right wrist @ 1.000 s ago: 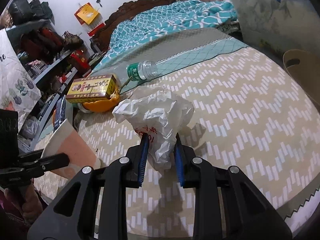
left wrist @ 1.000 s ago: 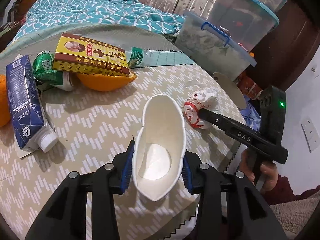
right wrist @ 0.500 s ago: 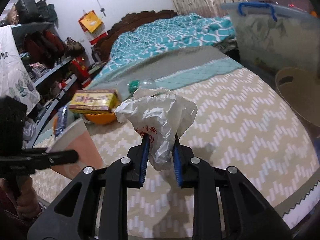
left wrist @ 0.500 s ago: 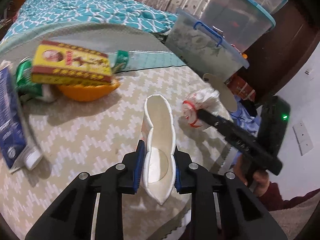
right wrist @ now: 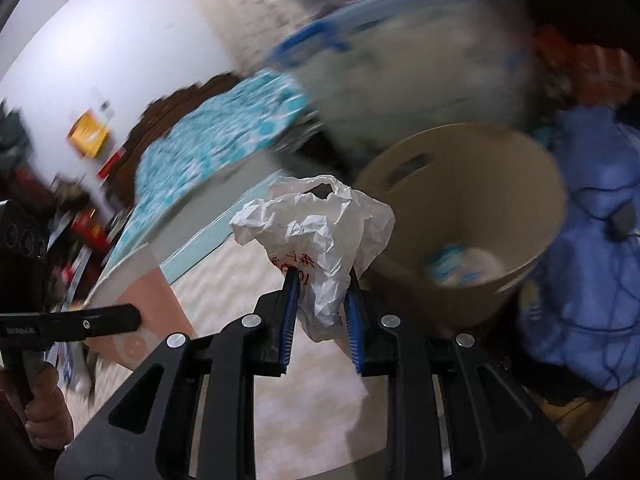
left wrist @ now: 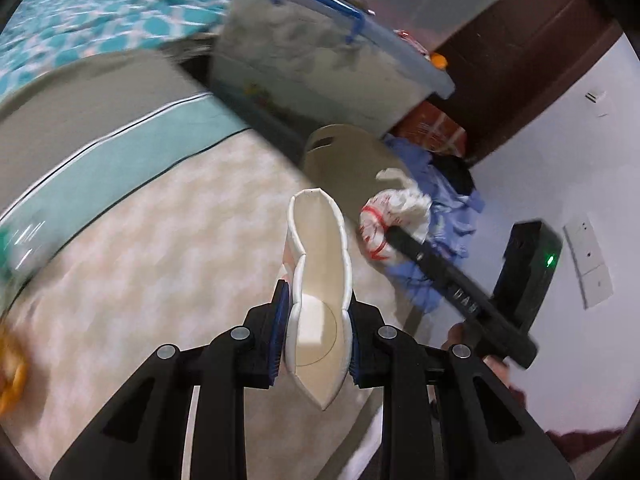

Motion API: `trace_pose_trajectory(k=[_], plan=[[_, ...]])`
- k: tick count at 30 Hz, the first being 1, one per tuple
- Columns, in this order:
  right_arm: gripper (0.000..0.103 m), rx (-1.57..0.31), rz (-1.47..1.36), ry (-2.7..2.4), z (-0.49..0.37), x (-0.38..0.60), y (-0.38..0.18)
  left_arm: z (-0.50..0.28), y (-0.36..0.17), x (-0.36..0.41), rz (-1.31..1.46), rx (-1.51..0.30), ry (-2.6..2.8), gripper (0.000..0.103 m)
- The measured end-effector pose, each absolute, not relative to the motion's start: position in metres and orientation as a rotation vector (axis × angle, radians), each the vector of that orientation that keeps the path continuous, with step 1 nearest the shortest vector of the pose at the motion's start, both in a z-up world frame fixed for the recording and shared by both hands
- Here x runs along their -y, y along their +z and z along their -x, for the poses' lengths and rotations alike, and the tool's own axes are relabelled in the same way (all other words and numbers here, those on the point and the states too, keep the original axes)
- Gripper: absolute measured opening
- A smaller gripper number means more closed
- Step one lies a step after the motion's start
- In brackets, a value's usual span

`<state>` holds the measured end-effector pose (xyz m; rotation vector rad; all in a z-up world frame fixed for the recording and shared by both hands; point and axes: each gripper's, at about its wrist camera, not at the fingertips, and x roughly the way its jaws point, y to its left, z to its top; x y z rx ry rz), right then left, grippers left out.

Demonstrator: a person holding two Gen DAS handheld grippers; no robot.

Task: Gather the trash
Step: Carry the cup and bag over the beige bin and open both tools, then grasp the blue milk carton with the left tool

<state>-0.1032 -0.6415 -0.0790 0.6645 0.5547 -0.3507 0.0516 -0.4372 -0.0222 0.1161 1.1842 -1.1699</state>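
My left gripper (left wrist: 316, 336) is shut on a squashed white paper cup (left wrist: 318, 276), held above the patterned bed cover. In the right wrist view the same cup (right wrist: 140, 300) shows its pink side at the left. My right gripper (right wrist: 322, 320) is shut on a crumpled white plastic bag (right wrist: 324, 236) with red print. In the left wrist view that bag (left wrist: 394, 216) hangs to the right of the cup. A tan round bin (right wrist: 480, 216) with some rubbish at its bottom stands just beyond the bag. Its rim (left wrist: 344, 148) shows past the bed edge.
Clear storage boxes with blue handles (left wrist: 320, 52) are stacked behind the bin. A blue bag or cloth heap (right wrist: 592, 248) lies right of the bin. An orange peel (left wrist: 10, 376) and a bottle (left wrist: 16, 248) stay on the bed at the left. A white wall (left wrist: 568, 168) stands at the right.
The left jaws closed and flattened the cup. Both grippers lifted their loads and swung right across the bed towards the tan bin, which now fills the right wrist view.
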Motion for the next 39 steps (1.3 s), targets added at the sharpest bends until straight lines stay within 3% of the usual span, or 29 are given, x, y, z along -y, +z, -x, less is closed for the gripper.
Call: trace_pose_trajectory(k=[4,6,7,8,14,19,26,31,39], plan=[[0.028,-0.539,-0.691,-0.429,0.107,0.681,-0.082,-0.06,-0.015,0.507,-0.091,-1.194,-1.231,0.031],[0.041,-0.537,-0.705,-0.471,0.107,0.692,-0.085,-0.063,-0.015,0.544,-0.082,-1.182,-1.223,0.038],[0.06,-0.519,-0.725,-0.5,0.109,0.698,-0.086,-0.064,-0.018,0.555,-0.087,-1.189,-1.217,0.053],[0.064,-0.499,-0.738,-0.519,0.113,0.701,-0.086,-0.064,-0.022,0.567,-0.096,-1.202,-1.198,0.064],[0.064,-0.437,-0.746,-0.551,0.126,0.705,-0.081,-0.056,-0.033,0.566,-0.139,-1.224,-1.177,0.064],[0.061,-0.441,-0.741,-0.456,0.116,0.679,-0.075,-0.044,-0.024,0.504,-0.133,-1.178,-1.204,0.064],[0.05,-0.525,-0.698,-0.241,0.075,0.61,-0.068,-0.022,-0.029,0.37,-0.16,-1.132,-1.107,0.064],[0.05,-0.61,-0.638,-0.06,0.033,0.543,-0.065,-0.013,-0.027,0.257,-0.157,-1.065,-0.918,0.064],[0.05,-0.726,-0.493,0.248,-0.072,0.426,-0.046,-0.04,-0.012,0.101,0.151,-0.99,-0.586,0.064]])
